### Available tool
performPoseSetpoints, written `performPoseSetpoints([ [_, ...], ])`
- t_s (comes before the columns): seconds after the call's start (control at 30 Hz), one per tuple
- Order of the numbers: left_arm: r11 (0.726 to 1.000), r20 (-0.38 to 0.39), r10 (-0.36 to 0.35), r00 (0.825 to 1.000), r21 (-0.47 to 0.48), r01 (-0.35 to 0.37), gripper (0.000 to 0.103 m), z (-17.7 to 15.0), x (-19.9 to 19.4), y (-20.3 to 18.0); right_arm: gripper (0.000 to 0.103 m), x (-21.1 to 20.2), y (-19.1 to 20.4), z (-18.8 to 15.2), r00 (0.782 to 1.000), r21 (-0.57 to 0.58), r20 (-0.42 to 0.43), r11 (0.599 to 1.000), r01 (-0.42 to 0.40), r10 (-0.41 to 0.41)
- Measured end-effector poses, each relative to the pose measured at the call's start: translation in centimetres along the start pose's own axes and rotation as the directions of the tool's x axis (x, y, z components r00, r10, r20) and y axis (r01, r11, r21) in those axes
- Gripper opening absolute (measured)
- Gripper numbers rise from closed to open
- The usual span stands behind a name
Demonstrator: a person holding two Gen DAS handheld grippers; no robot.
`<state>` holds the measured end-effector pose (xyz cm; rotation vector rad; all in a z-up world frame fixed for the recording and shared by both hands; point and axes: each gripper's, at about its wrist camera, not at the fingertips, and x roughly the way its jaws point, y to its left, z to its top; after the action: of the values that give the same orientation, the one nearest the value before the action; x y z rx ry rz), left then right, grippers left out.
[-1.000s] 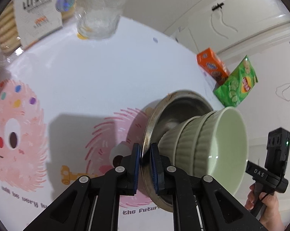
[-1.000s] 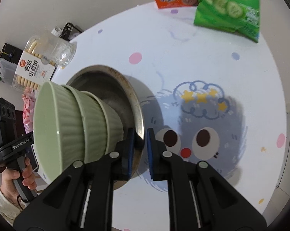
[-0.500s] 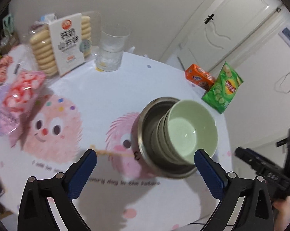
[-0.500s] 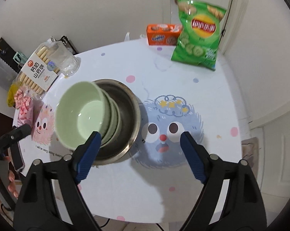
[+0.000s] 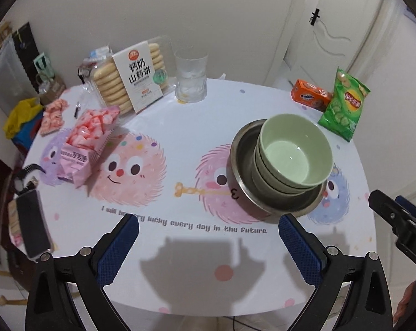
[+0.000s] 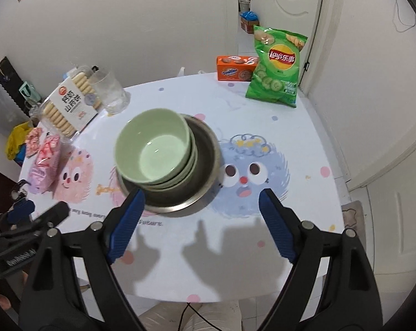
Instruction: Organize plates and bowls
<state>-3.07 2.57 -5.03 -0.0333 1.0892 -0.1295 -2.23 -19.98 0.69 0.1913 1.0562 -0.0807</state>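
Observation:
Two or three pale green ribbed bowls (image 5: 296,151) (image 6: 152,149) are nested inside a steel bowl (image 5: 241,176) (image 6: 205,162), which rests on the round white table (image 5: 180,127). My left gripper (image 5: 206,229) hangs above the table's near edge, open wide, with nothing between its blue pads. The stack lies ahead of it to the right. My right gripper (image 6: 201,197) is also open and empty, with the steel bowl's near rim showing just beyond its left fingertip. Each gripper shows at the other view's edge (image 5: 401,226) (image 6: 23,220).
A biscuit pack (image 5: 136,80) and a glass (image 5: 191,77) stand at the back. A green chips bag (image 5: 344,104) and an orange box (image 5: 310,98) sit at the back right. A pink candy bag (image 5: 86,143) and a phone (image 5: 32,226) lie at the left.
Both grippers let go of the steel bowl's rim, opened wide and drew back and upward. The bowl stack, tilted a second ago, now sits flat on the table.

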Motion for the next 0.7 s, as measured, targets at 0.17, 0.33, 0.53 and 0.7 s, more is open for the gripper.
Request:
performPoseSetpoints([
  [0.17, 1.000, 0.033, -0.003, 0.999, 0.020, 0.003, 0.103, -0.2, -1.4, -0.9, 0.087, 0.1, 0.7, -0.4, 0.997, -0.032, -0.017, 0.997, 0.073, -0.073],
  [0.33, 1.000, 0.043, -0.003, 0.999, 0.011, 0.002, 0.103, 0.1, -2.0, -1.4, 0.103, 0.1, 0.9, -0.5, 0.998, -0.082, -0.035, 0.996, 0.040, -0.043],
  [0.53, 1.000, 0.028, -0.004, 1.000, -0.009, 0.004, 0.103, 0.0, -1.8, -1.5, 0.103, -0.4, 1.2, -0.3, 0.999, -0.117, -0.006, 0.992, 0.043, -0.044],
  [0.7, 1.000, 0.026, 0.012, 1.000, -0.007, -0.011, 0.103, -0.1, -1.7, -1.6, 0.103, -0.3, 1.1, -0.1, 0.999, -0.140, -0.002, 0.989, 0.048, -0.048],
])
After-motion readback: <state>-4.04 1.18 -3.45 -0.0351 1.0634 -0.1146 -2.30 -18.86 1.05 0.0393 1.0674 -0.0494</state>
